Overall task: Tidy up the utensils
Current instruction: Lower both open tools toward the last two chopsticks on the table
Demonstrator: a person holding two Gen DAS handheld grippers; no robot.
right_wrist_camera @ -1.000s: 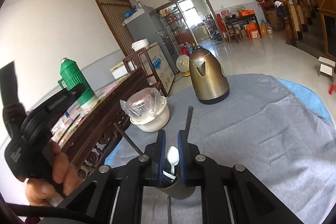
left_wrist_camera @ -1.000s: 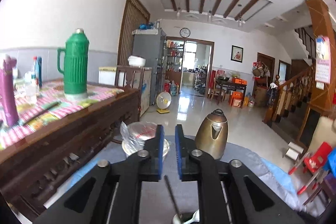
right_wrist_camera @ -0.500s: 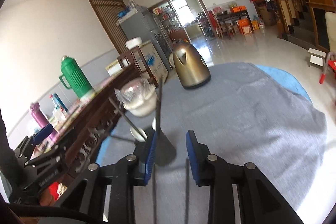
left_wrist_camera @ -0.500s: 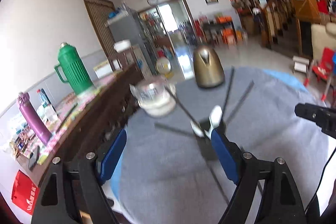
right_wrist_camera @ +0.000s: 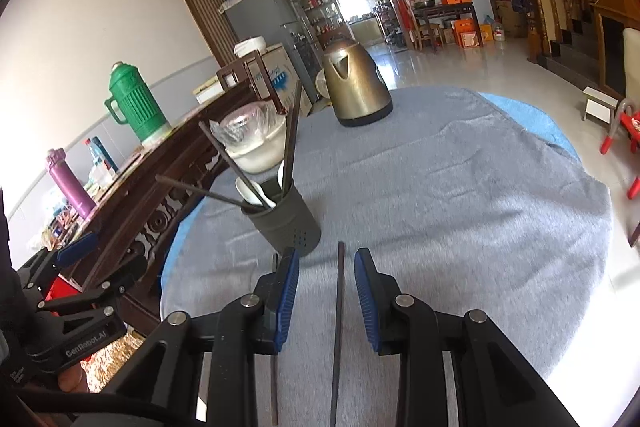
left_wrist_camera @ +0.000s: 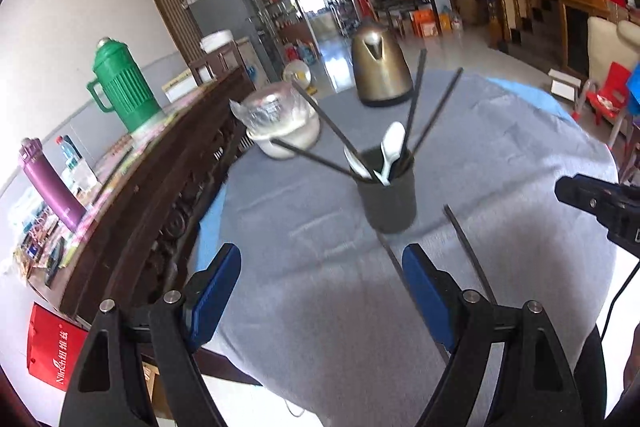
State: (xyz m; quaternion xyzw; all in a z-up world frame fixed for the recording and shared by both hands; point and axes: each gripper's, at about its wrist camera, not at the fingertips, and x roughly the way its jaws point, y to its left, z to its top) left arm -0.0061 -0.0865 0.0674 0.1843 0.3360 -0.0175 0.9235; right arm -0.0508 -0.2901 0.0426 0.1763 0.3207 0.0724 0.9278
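Both grippers had backed off the dark grey cylindrical utensil cup (left_wrist_camera: 387,195) vs a sec ago. The left gripper (left_wrist_camera: 322,297) was wide open w/ nothing in it; the right gripper (right_wrist_camera: 326,301) had opened too, straddling one thin black chopstick (right_wrist_camera: 338,323) lying on the grey tablecloth (right_wrist_camera: 460,195). The cup sat at 12 o'clock from the left gripper, holding white plastic spoons (left_wrist_camera: 390,151) + chopsticks. Prob two loose sticks left to grab.
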